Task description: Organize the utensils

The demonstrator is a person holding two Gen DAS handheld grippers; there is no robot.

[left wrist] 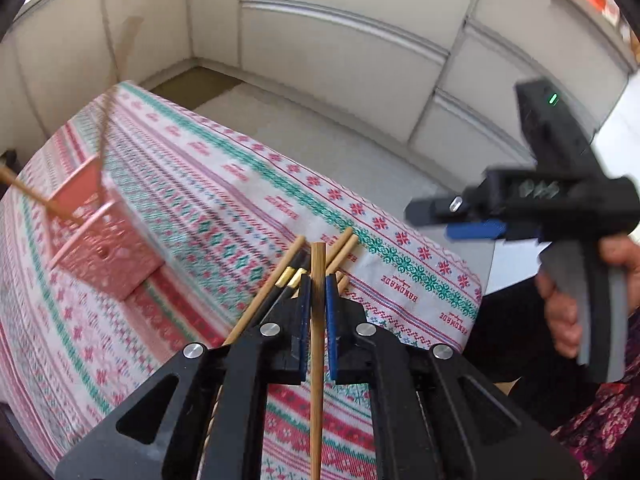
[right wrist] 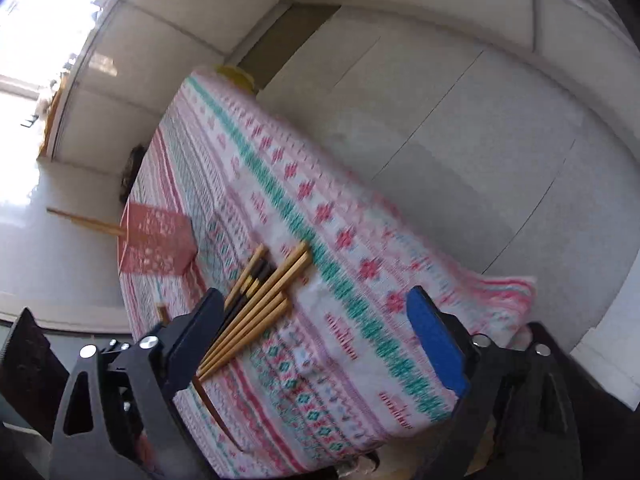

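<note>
My left gripper (left wrist: 318,294) is shut on a bamboo chopstick (left wrist: 317,360), held above the patterned tablecloth (left wrist: 224,200). Below it lie several loose chopsticks (left wrist: 280,280), some bamboo, some black with gold bands. A pink perforated utensil holder (left wrist: 104,248) stands to the left with a chopstick (left wrist: 36,196) leaning in it. My right gripper (right wrist: 316,344) is open and empty, above the table's near edge, just right of the chopstick pile (right wrist: 260,300). The holder (right wrist: 156,244) also shows in the right wrist view. The right gripper shows in the left wrist view (left wrist: 472,216).
The table sits near white cabinet panels (left wrist: 340,60) and a tiled floor (right wrist: 460,160). The cloth hangs over the table edge at right (right wrist: 508,292). A yellow object (right wrist: 236,74) lies past the table's far end.
</note>
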